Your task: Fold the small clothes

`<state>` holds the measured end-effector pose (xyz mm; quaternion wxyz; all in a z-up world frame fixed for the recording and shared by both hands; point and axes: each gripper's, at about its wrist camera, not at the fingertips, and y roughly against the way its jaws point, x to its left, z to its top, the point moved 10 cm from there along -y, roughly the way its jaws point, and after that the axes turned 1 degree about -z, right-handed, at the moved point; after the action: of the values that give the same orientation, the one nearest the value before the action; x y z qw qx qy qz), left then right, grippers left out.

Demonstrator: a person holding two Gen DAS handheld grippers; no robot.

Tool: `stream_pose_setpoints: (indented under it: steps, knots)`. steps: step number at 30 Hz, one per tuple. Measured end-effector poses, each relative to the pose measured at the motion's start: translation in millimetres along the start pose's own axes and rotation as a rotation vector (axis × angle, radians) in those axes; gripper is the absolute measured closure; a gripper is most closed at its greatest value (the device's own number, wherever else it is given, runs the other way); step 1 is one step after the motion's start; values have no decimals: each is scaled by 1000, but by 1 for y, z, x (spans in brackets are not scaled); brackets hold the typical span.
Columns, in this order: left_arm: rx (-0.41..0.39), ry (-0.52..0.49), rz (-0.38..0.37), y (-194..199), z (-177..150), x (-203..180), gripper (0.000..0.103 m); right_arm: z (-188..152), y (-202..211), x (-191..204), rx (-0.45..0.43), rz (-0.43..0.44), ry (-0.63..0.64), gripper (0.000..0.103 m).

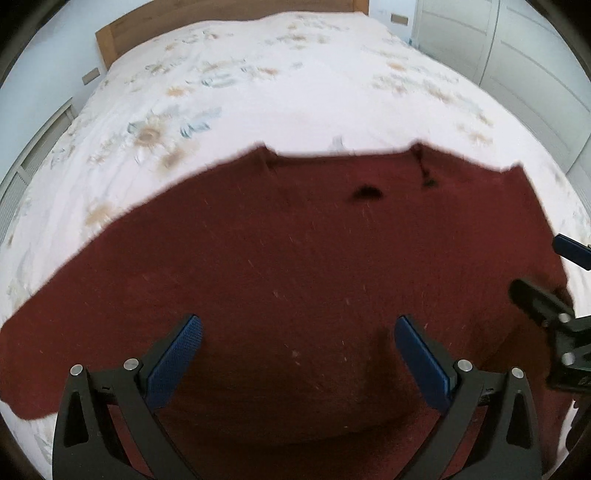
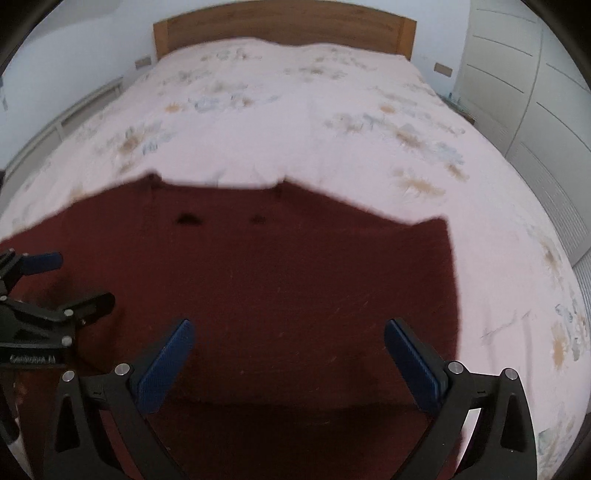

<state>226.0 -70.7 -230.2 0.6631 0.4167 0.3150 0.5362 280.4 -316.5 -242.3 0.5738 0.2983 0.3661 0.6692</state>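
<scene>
while both the left tongs (image 1: 298, 345) and right tongs (image 2: 289, 349) hang spread and empty over the dark red garment (image 1: 295, 258) lying flat on the bed (image 1: 258, 92) at the end far from its headboard (image 2: 284, 26), a shallow pinch could, i judge, catch the bedcover too and drag the fold askew.

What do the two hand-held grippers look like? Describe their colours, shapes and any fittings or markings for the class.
The left hand-held gripper and the right hand-held gripper look alike: black angular frames with triangular cut-outs, round silver pivot bolts, and two flat blue pads with a fine grid texture. The left one's body carries blurred, unreadable pale lettering. No cables or sleeves show.
</scene>
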Motion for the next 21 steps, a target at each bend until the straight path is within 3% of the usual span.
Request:
stream_pose_setpoints:
  steps: [4, 10, 15, 21]
  knots:
    - [33, 3, 14, -16, -18, 10, 1, -22, -21, -33, 35, -99, 16, 0]
    - [35, 27, -12, -18, -27, 31, 1, -37, -23, -82, 45, -111, -41, 0]
    - [26, 46, 12, -20, -27, 31, 1, -46, -27, -90, 62, -33, -162, 0]
    - [44, 51, -17, -6, -28, 33, 1, -40, 1, -82, 42, -61, -98, 0]
